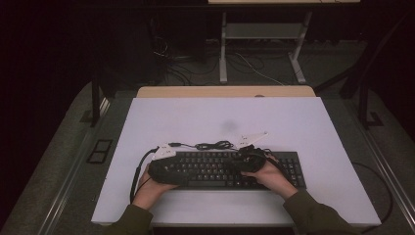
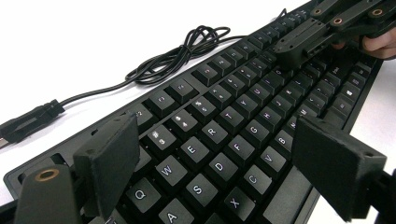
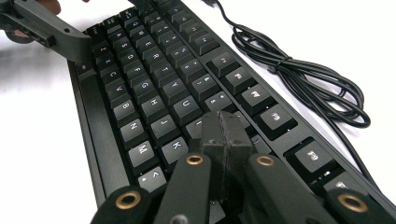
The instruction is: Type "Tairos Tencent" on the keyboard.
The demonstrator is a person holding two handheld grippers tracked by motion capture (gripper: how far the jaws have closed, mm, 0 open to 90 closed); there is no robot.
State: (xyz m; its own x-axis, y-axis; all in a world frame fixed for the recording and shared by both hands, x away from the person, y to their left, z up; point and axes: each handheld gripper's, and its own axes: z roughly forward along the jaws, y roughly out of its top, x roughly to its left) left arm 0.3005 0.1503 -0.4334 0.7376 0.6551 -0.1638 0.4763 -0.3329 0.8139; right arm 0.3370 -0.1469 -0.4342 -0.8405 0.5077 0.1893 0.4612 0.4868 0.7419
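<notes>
High view shows the keyboard (image 1: 222, 169) flat near the desk's (image 1: 195, 117) front edge, its cable (image 1: 213, 145) coiled behind. Left gripper (image 2: 224, 158) hovers wide open, holding nothing; right gripper (image 3: 224, 135) is closed, empty, over the keys. Rigid, fairly light, probably: grasp the end edges.

Far desk (image 1: 225, 112): lying bare, giving open passage.
Behind keyboard (image 1: 220, 169): coiled cable (image 1: 215, 145) blocking the strip.
Front edge: forearms crossing the narrow margin.

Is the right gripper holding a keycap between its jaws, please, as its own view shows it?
No, the right gripper has its jaws pressed flat together with nothing between them, just above the keyboard.
</notes>
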